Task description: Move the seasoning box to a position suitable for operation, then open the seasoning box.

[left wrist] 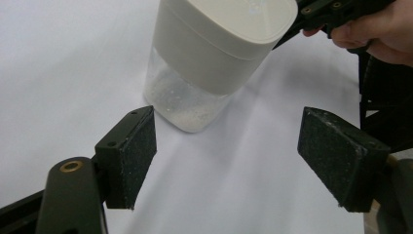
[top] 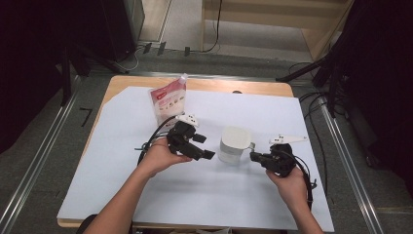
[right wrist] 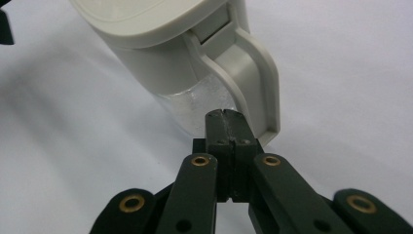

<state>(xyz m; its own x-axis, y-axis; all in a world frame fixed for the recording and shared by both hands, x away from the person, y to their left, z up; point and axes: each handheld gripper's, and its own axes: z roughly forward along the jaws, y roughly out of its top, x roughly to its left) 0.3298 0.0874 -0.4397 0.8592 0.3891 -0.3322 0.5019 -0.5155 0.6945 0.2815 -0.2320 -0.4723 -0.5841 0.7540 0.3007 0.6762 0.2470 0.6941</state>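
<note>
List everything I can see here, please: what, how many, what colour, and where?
jug: one, clear body with off-white lid and handle, mid-table between the grippers
pouch: one, red and white, upright at the far left of the sheet
sheet: one, white, covering most of the table
table: one, light wood, edges showing round the sheet
left gripper: one, black, jaws open, empty, aimed at the jug
right gripper: one, black, jaws shut, tips at the jug's handle
hands: two, bare, one holding each gripper

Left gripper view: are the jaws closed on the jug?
No, the left gripper has its jaws wide apart, and the jug stands beyond them on the white sheet, untouched.
</note>
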